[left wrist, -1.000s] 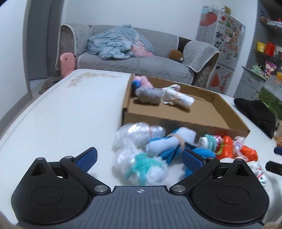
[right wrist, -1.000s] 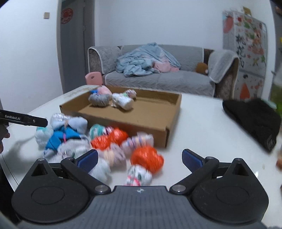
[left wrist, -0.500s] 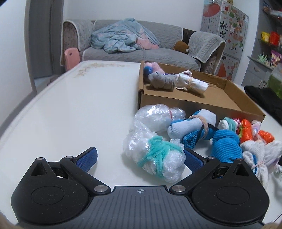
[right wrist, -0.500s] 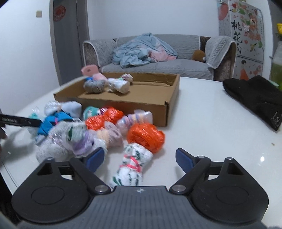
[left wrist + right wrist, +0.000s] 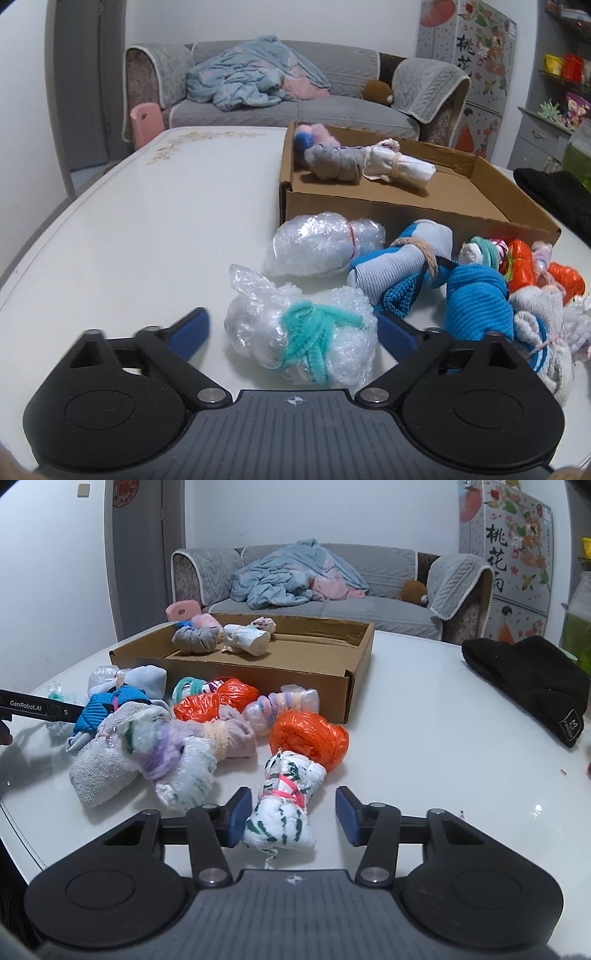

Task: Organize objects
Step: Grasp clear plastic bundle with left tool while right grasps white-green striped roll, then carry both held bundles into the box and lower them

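Both your tongs are closing now: left gripper (image 5: 293,334) around the bubble-wrap bundle tied with teal pipe cleaner (image 5: 301,341), right gripper (image 5: 291,818) around the white green-striped bundle (image 5: 284,805), neither clamped. Both lie near the tabletop's front edge. Grip, then lift into the shallow cardboard box (image 5: 354,686).

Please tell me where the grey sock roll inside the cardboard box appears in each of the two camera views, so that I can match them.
Left wrist view: the grey sock roll lies in the box's far left corner, above and right of centre.
Right wrist view: it lies upper left, at the box's far end.
Shared landmark: the cardboard box, with the white roll beside the grey one.
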